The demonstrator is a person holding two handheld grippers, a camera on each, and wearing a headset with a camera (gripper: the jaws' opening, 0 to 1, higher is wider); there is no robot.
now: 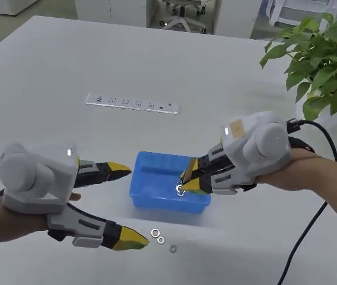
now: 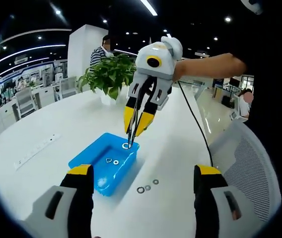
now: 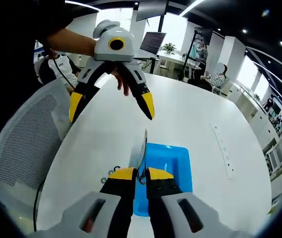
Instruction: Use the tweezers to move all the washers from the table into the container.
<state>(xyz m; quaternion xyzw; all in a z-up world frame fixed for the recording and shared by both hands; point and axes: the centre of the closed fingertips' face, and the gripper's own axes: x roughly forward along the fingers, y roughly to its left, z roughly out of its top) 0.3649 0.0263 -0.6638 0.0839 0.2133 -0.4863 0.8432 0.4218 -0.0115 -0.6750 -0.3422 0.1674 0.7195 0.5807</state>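
A small silver metal washer hangs at the tips of slim steel tweezers, just above the near rim of a shallow blue plastic container. The right gripper has its yellow-tipped jaws pressed together on the tweezers' shanks. Two more washers lie flat on the container's floor. Three loose washers sit close together on the white table, just beside the container's front wall.

The left gripper hovers beside the container with its jaws spread wide, carrying nothing.

By their look, the rings are light, stiff and smooth. They are likely to slide or flip under a careless pinch. Because they lie flat, the surest hold would seem to be across the band, with one tip through the hole and the other at the outer edge.

A white power strip lies farther back on the table, and a leafy green potted plant stands at its far right.
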